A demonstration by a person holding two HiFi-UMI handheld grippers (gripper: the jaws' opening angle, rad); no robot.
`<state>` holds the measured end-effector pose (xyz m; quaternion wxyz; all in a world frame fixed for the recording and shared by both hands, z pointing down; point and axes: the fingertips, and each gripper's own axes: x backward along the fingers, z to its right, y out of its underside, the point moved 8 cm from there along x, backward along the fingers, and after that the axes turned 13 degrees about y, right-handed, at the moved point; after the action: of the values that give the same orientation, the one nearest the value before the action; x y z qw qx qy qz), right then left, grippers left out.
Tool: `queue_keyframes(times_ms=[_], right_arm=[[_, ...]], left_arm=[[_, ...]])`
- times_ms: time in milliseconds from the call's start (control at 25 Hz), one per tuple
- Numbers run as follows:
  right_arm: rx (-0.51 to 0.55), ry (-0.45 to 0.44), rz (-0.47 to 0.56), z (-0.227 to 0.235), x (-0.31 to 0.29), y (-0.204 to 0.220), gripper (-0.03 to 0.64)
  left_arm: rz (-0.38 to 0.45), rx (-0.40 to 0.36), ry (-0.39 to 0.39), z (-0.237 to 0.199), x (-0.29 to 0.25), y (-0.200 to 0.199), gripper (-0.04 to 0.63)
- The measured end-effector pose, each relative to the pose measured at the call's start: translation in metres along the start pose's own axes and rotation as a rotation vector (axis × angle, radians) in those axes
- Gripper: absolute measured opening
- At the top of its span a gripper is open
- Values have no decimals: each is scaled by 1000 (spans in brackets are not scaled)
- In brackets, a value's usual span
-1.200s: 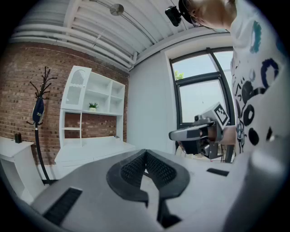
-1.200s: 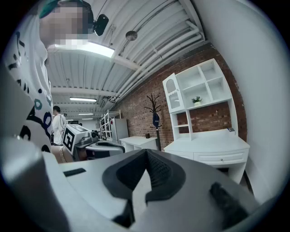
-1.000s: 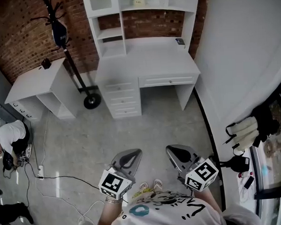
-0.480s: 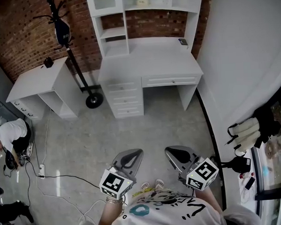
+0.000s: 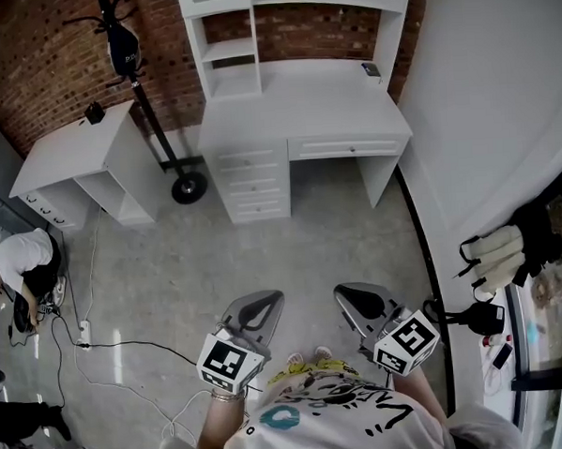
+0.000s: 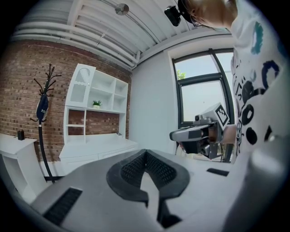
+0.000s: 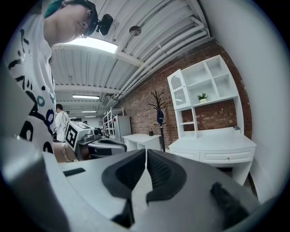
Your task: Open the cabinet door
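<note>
A white desk point(image 5: 303, 100) with a shelf hutch point(image 5: 229, 43) stands against the brick wall, far ahead across the floor. The hutch has an arched glass door point(image 6: 81, 87) at its upper left, which also shows in the right gripper view point(image 7: 178, 95); it looks closed. My left gripper point(image 5: 266, 299) and right gripper point(image 5: 346, 292) hang side by side over the grey floor, well short of the desk. Both are shut with nothing between the pads point(image 6: 136, 167) point(image 7: 158, 170). Each gripper sees the other: the right gripper point(image 6: 181, 135) and the left gripper point(image 7: 113, 146).
A low white side cabinet point(image 5: 75, 154) stands left of the desk. A black coat stand point(image 5: 137, 76) with a wheeled base point(image 5: 189, 187) is between them. Cables point(image 5: 109, 345) trail over the floor at left, near a crouching person point(image 5: 20, 270). A curved white wall point(image 5: 482, 114) closes the right side.
The desk has slid a little up the head view and its potted plant has left the top edge. Both grippers have drifted slightly and stay shut, side by side.
</note>
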<state>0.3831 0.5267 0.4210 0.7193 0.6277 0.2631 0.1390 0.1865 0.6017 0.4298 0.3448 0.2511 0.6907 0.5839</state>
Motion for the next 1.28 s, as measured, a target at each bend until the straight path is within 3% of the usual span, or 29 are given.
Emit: queue_keyframes(times_ms=[320,600,1280], right_arm=[[-11,11,-39,-1,-6,11,29],[-18,8,-30,28,-38,6,29],[15,-75,35,145,-133,-48,29]], left_arm=[[-16,40,-1,-6,2,14,14],[-16,50,-76,-36,-9,11,14],[33,23,-156,-140,-100,-39,14]])
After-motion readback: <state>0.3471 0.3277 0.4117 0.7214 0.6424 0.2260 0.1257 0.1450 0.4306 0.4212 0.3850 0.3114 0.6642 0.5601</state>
